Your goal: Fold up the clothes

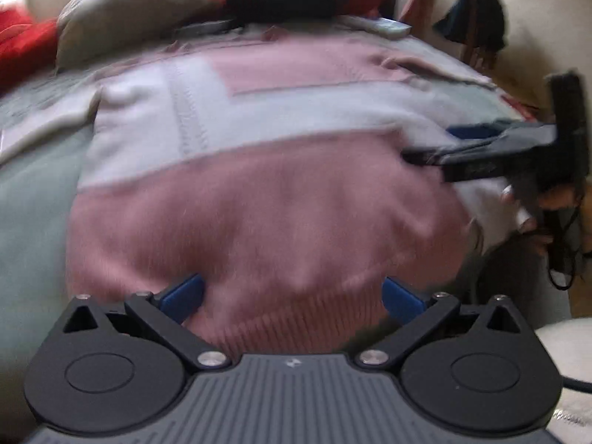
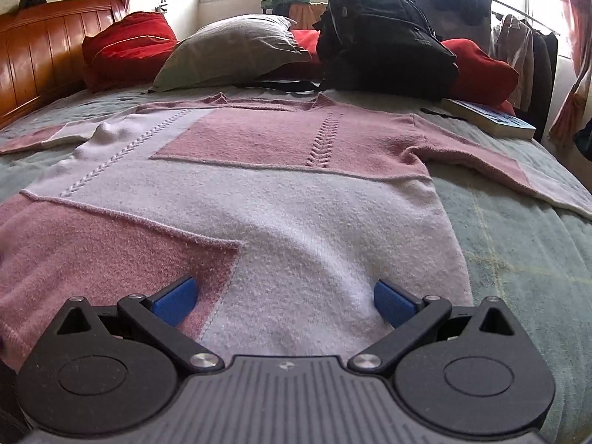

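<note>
The pink-and-white sweater (image 2: 281, 170) lies spread flat across the bed (image 2: 518, 259), front up, both sleeves out to the sides, neckline toward the pillows. The right tongs (image 2: 285, 298) hover wide apart, low over the hem, blue pads (image 2: 174, 301) straddling the seam where pink meets white, gripping nothing. The left tongs (image 1: 294, 298) gape wide too, over the pink ribbed hem, that view blurred. Seen from the left, the right tongs reach in over the sweater's edge. Behind sit a grey pillow (image 2: 236, 48), red cushions (image 2: 129, 44), a black backpack (image 2: 381, 40) and a book (image 2: 488, 118).
</note>
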A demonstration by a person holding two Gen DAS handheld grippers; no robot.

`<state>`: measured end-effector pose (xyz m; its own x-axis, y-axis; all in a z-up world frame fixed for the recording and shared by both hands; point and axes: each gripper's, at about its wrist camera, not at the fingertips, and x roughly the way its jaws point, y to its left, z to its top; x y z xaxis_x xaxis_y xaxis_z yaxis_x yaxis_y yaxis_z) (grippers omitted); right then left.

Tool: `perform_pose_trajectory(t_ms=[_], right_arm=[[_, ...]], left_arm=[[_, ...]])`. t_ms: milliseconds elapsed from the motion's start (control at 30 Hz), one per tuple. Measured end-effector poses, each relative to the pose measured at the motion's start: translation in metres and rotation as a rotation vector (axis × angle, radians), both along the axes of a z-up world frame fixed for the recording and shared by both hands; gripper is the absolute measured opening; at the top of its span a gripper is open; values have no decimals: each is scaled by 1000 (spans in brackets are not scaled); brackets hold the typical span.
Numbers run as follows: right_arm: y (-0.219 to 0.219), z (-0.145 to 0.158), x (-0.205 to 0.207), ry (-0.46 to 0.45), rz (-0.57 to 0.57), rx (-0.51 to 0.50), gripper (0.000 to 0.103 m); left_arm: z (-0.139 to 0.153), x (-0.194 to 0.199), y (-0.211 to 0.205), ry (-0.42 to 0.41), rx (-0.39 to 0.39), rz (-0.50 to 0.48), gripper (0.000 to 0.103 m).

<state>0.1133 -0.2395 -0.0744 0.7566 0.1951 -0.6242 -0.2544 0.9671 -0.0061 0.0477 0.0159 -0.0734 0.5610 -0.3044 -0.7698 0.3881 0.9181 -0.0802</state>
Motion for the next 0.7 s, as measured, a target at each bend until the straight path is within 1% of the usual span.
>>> perform_pose_trajectory(t_ms=[100,200,233,267,300,367,400,467,633,700], right_arm=[[-3,-1,-4,-10,13,2,103],[-3,-1,-6,-13,12,1,103],[-2,-1,-7,-13,9,-1,103],[-2,0,-7,-14,7,-3,103],[-1,0,-8,-14,4,-5,103],[-1,0,-10,-13,1,-9,103],[-1,0,-12,-11,3,-10,103],[-4,1,-15,-8,6,-7,103],[-5,8,-23,-1,-5,4,103],[-2,14,-26,-11,18,28,103]], left_arm=[[11,-8,8,40,-44,-6,102],[25,-5,24,-3,-73,20,102],[27,-1,29,-21,-69,35,102],[26,5,33,-19,-65,55,102],[23,11,37,-7,-61,72,102],[12,20,43,48,-52,102,102],[7,18,44,63,-41,111,102],[5,9,44,50,-25,104,102],[17,11,39,4,-18,105,102],[22,12,37,-14,-15,105,102]])
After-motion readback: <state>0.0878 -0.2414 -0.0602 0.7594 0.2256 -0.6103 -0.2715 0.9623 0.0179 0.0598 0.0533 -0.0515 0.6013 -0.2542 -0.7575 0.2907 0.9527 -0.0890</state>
